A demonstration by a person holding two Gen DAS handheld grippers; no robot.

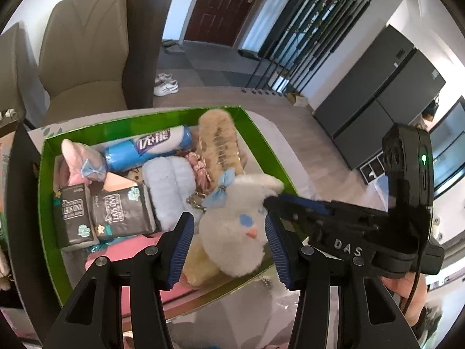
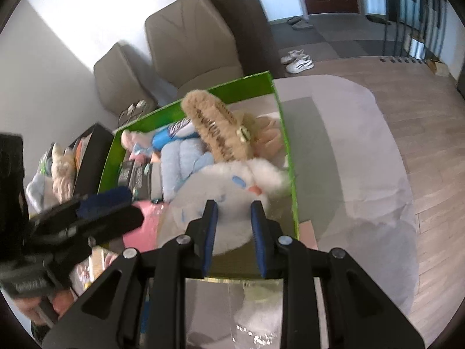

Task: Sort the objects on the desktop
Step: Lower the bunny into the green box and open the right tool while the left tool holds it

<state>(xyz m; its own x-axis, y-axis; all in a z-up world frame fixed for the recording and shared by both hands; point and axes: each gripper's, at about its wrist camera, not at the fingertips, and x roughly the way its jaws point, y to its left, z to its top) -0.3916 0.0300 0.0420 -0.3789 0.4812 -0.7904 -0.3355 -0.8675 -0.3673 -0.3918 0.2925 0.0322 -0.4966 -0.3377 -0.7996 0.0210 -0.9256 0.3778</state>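
While both grippers work over one green box (image 1: 46, 157), its contents read from left to right as follows. At the near left stand two black tissue packs (image 1: 98, 215), side by side and touching. Behind them lies one pink plush toy (image 1: 77, 157) with a small blue bow, and just right of it one blue-and-white plastic roll (image 1: 151, 149) lying on its side at the far wall. One pale blue fluffy item (image 1: 171, 186) sits in the middle, with one pink scrunchie (image 1: 200, 168) beside it and one tan fluffy slipper (image 1: 218, 142) rising against the far right corner.

One white plush bunny (image 1: 241, 226), with a blue bow at its ear, fills the near right corner. The left gripper (image 1: 229, 250) is spread wide, its blue pads (image 1: 181, 247) on either side of the bunny and clear of it. The right gripper (image 2: 234, 238) comes in from the right and is clenched on the bunny's white fur.

Outside the box, two beige chairs (image 2: 189, 37) stand far left, and one pair of white sneakers (image 1: 165, 84) lies on the floor beyond.
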